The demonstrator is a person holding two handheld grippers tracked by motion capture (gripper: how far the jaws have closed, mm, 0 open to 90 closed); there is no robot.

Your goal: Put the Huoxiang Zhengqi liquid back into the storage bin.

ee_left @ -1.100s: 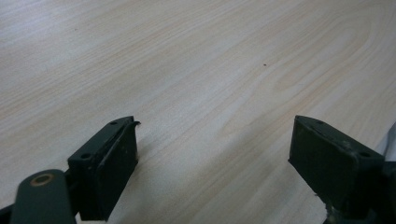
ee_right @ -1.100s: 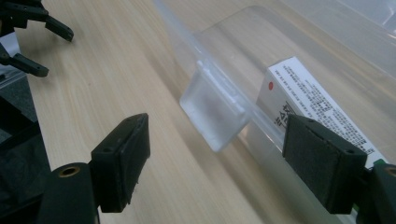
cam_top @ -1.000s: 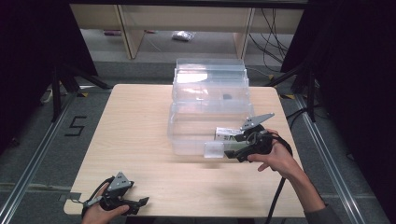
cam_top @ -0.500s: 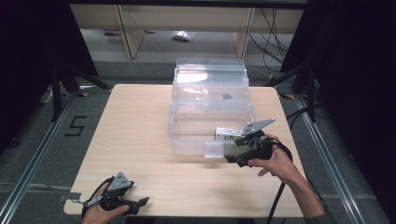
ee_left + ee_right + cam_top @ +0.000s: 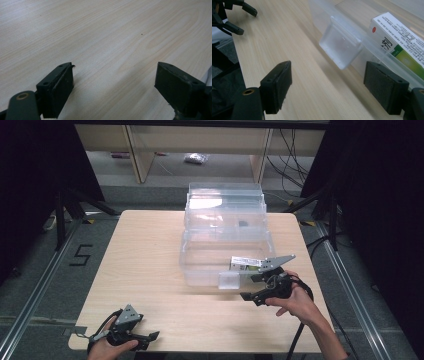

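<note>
The right gripper [image 5: 328, 91] has its 2 black jaws wide apart, holding nothing. Just past them is the clear plastic latch tab [image 5: 340, 46] of the see-through plastic box [image 5: 222, 237]. The left gripper [image 5: 113, 87] rests wide apart too, with bare light wooden table [image 5: 100, 32] between its jaws.

Wooden table [image 5: 150, 250] — clear plastic bin [image 5: 225, 245]

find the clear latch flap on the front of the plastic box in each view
High view: the latch flap hangs at the front wall of the clear box, lower centre.
Left gripper view: not in it.
Right gripper view: upper centre, beyond the open fingers.
Shared landmark: the white and green carton inside the box.
</note>
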